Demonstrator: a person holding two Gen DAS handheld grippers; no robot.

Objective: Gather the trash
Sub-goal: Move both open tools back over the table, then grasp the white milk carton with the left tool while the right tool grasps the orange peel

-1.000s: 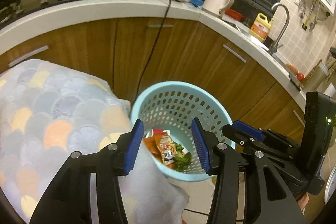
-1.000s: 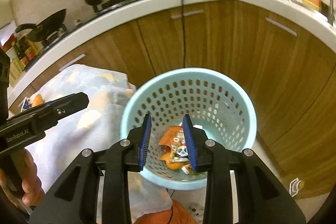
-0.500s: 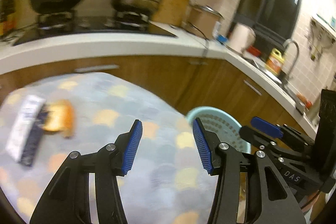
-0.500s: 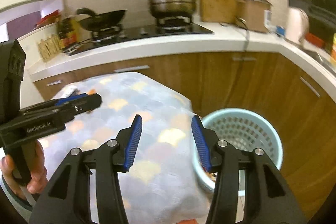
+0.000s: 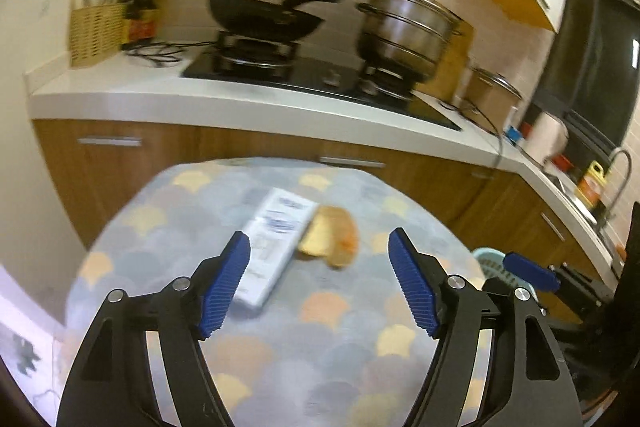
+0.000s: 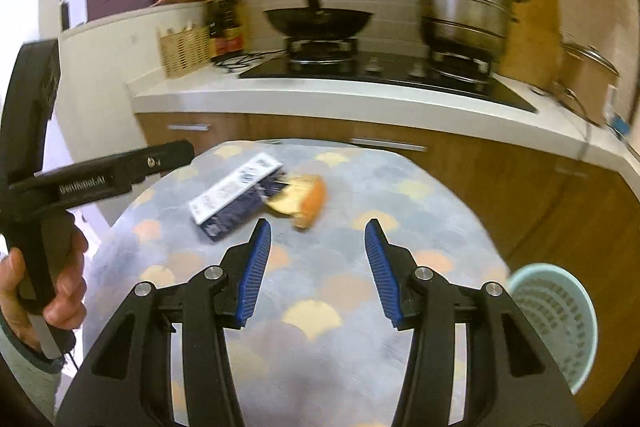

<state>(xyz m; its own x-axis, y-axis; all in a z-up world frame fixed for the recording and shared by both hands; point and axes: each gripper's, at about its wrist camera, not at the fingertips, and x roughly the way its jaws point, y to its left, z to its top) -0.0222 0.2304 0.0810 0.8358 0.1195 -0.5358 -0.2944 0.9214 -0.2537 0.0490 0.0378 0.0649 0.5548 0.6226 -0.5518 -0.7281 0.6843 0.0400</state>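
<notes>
Kitchen counters are seen behind a scallop-patterned table (image 5: 320, 327), where a white-and-blue carton (image 5: 276, 243) and a yellow-orange scrap (image 5: 332, 237) lie touching. Just before the carton, the left gripper (image 5: 320, 287) is opening empty; the right gripper (image 6: 318, 271) is held apart, empty.

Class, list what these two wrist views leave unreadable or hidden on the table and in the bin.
- White-and-blue flat carton: print blurred, both views.
- Orange-yellow scrap: blur hides what it is.
- Pale blue perforated plastic basket: contents hidden by its wall in the right view, mostly behind the right gripper in the left view.
</notes>
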